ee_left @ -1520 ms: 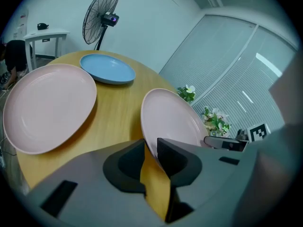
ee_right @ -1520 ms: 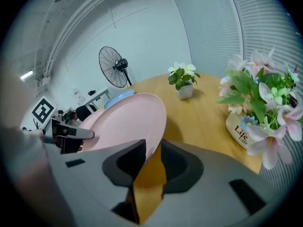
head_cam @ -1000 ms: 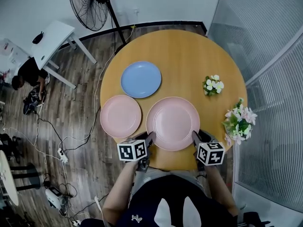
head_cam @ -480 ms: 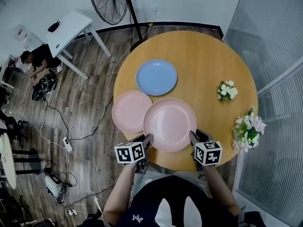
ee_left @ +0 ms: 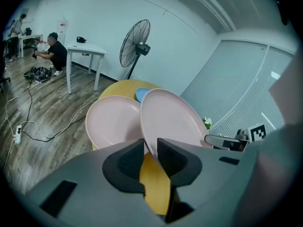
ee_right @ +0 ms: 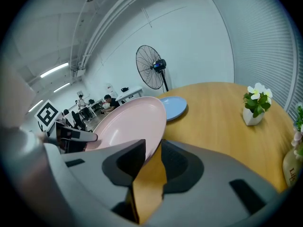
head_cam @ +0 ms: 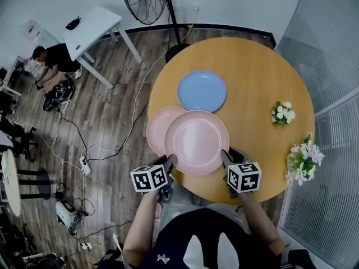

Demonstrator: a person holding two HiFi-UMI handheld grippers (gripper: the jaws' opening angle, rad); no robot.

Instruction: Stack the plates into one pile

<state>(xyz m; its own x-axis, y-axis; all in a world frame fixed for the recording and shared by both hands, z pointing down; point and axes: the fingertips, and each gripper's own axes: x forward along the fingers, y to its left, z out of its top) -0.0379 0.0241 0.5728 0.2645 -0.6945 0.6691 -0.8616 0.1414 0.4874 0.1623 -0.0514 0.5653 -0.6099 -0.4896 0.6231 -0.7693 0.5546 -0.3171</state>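
you have the large pink plate (head_cam: 196,142) pinched by its near rim from two sides: the left gripper (head_cam: 170,161) is clamped on the rim at the plate's near-left, and the right gripper (head_cam: 224,155) is clamped on it at the near-right. each gripper view shows the thin rim running between the pads, with the pads pressing on it, so neither tong is empty. gripping at two spread points makes sense for a wide, shallow plate. one pinch at the edge would let it sag or swing, while two hold it steady and let you control its tilt.

the plate hangs clear of the round wooden table (head_cam: 263,77), its far edge raised a little. from the head view it overlaps the right part of the smaller pink plate (head_cam: 157,129), which lies flat near the table's left edge. that overlap suggests you are carrying the big plate towards a pile there, but it is not yet centred over the smaller one. the blue plate (head_cam: 202,91) lies flat just beyond both, apart from them and untouched, so i judge the stacking is at an early stage.

watch the size mismatch: a large plate on a smaller one seats less surely. the two flower pots (head_cam: 282,112) stand well off to the right, out of your way.
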